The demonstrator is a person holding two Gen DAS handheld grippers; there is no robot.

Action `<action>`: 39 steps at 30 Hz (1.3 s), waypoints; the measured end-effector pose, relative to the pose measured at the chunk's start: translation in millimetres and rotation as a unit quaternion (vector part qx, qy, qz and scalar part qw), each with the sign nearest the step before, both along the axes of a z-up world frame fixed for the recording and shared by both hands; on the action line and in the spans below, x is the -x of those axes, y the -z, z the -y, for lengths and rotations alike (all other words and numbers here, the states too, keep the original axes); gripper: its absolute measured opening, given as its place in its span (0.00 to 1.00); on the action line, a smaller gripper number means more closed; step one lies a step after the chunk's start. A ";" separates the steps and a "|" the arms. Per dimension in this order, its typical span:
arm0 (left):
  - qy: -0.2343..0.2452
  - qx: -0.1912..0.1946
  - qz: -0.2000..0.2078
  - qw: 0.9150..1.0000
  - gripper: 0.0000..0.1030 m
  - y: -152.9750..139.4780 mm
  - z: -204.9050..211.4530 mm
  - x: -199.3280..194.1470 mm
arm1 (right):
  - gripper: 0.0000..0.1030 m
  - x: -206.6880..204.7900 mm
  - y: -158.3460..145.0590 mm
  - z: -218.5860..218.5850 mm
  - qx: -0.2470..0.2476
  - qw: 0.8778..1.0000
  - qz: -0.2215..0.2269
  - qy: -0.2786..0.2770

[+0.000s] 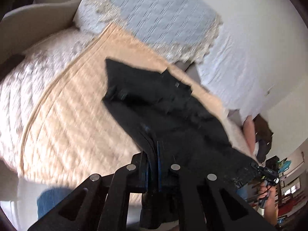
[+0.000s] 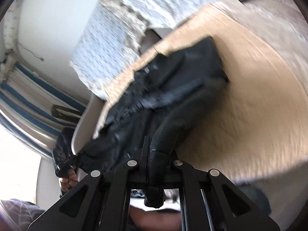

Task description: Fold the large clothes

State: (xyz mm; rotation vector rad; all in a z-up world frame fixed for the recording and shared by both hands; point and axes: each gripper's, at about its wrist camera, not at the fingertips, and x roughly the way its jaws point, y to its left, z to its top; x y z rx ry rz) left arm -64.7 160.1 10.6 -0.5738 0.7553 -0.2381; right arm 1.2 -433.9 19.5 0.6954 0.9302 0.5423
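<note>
Grippers both clamp my black garment (image 1: 163, 111): left gripper (image 1: 153, 165) low centre of its frame, right gripper (image 2: 154, 154) likewise, above the beige quilt (image 1: 73, 115).

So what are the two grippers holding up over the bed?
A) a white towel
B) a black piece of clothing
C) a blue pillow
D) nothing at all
B: the left gripper and the right gripper are each shut on an edge of the black garment, which stretches between them above the peach quilt.
</note>
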 end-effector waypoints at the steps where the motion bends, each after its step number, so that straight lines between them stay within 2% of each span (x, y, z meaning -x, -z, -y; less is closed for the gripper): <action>1: -0.001 0.003 0.011 1.000 0.06 -6.3 -0.6 -6.8 | 0.07 -5.4 -4.2 0.2 -0.004 1.000 0.008 0.002; 4: -0.008 0.017 0.033 0.999 0.06 -21.5 -6.1 -33.1 | 0.07 -34.3 -15.5 2.9 -0.013 0.999 0.030 0.011; 7: -0.019 0.016 0.052 0.998 0.06 -33.4 -9.6 -69.7 | 0.07 -76.9 -23.4 3.9 -0.012 0.999 0.040 0.017; 12: -0.044 0.012 0.045 0.998 0.05 -28.8 -22.5 -136.5 | 0.07 -162.0 -18.2 8.5 -0.019 0.999 0.028 0.040; 15: -0.062 0.017 0.022 0.998 0.05 -11.6 -31.3 -178.2 | 0.08 -207.8 -0.9 13.0 -0.012 0.998 0.000 0.059; 18: -0.081 0.010 -0.015 0.997 0.06 16.4 -35.5 -216.7 | 0.13 -252.6 30.9 10.1 -0.002 0.996 -0.042 0.075; 20: -0.101 -0.008 -0.058 0.993 0.06 39.8 -37.1 -241.1 | 0.25 -270.4 47.7 6.5 0.011 0.994 -0.070 0.078; 21: -0.101 -0.011 -0.072 0.992 0.06 48.9 -37.1 -248.8 | 0.26 -277.1 56.9 3.9 0.027 0.993 -0.085 0.083; 23: -0.105 -0.026 -0.094 0.990 0.06 58.0 -37.2 -257.1 | 0.37 -280.5 60.1 4.0 0.045 0.991 -0.089 0.084; 24: -0.102 -0.024 -0.091 0.990 0.06 55.6 -37.4 -255.1 | 0.40 -276.9 54.4 5.0 0.043 0.993 -0.080 0.080; 26: -0.100 -0.034 -0.068 0.992 0.13 43.8 -37.8 -245.7 | 0.57 -264.9 36.0 11.8 0.023 0.997 -0.033 0.072; 28: -0.116 -0.065 -0.049 0.990 0.39 30.2 -40.7 -235.9 | 0.59 -252.9 21.2 22.6 0.019 0.997 0.008 0.080; 30: -0.117 -0.085 -0.036 0.989 0.50 21.0 -42.8 -234.4 | 0.60 -247.9 15.1 28.8 0.060 0.994 0.023 0.092; 31: -0.111 -0.091 -0.035 0.989 0.54 19.0 -42.8 -238.9 | 0.60 -249.1 15.5 26.7 0.098 0.991 0.018 0.086; 32: -0.102 -0.100 -0.036 0.989 0.56 18.2 -41.1 -243.1 | 0.60 -252.0 18.8 22.2 0.136 0.988 0.009 0.073; 33: -0.091 -0.108 -0.040 0.989 0.60 19.3 -38.2 -249.1 | 0.60 -255.0 22.7 18.2 0.155 0.986 0.003 0.062; 35: -0.067 -0.124 -0.058 0.988 0.62 25.9 -31.1 -267.3 | 0.60 -262.7 32.0 9.6 0.186 0.982 -0.009 0.041; 39: -0.045 -0.171 -0.101 0.979 0.62 44.0 -18.3 -301.7 | 0.60 -284.0 39.8 -3.0 0.234 0.972 -0.015 0.008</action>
